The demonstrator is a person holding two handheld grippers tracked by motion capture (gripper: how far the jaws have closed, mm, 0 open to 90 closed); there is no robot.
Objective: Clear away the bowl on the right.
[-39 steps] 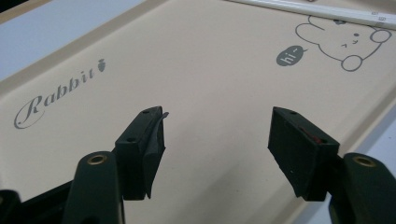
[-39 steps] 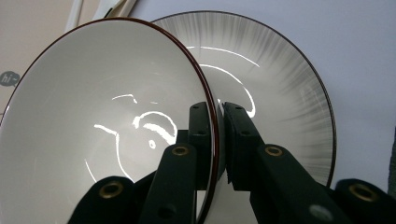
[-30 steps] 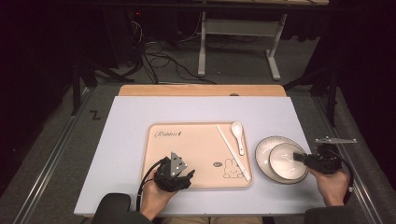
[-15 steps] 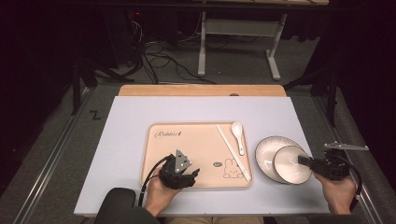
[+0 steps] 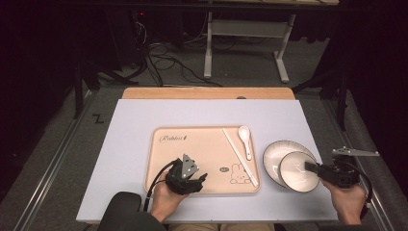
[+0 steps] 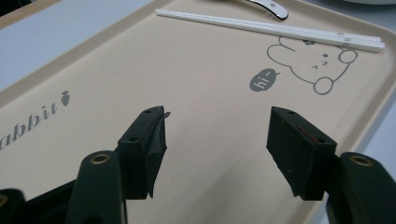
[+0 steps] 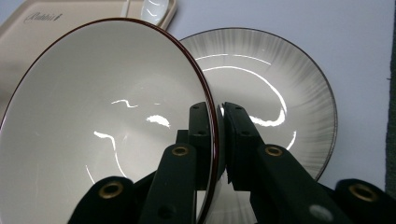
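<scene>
Two dishes sit at the lower right of the high view: a small bowl (image 5: pixel 298 170) and the wider striped plate (image 5: pixel 275 157) beneath it. We have the right gripper (image 5: pixel 313 167) clamped on the bowl's near rim; in the right gripper view the jaws pinch the dark-edged wall from inside and outside, and the bowl (image 7: pixel 107 116) tilts up over the plate (image 7: pixel 280 93). Our left gripper (image 5: pixel 195 180) rests low over the lower part of the tan tray (image 5: pixel 163 159), its jaws spread wide with nothing between them, just bare tray surface below.

We judge the step in hand as lifting the bowl off the plate, probably to carry it onto the tray. Next we need a steady clamp on that thin rim, since the bowl hangs from one edge and could swing or slip. We also need to set it left of the chopsticks (image 5: pixel 239 156) and spoon (image 5: pixel 245 139) at the tray's right side, on open tray.
</scene>
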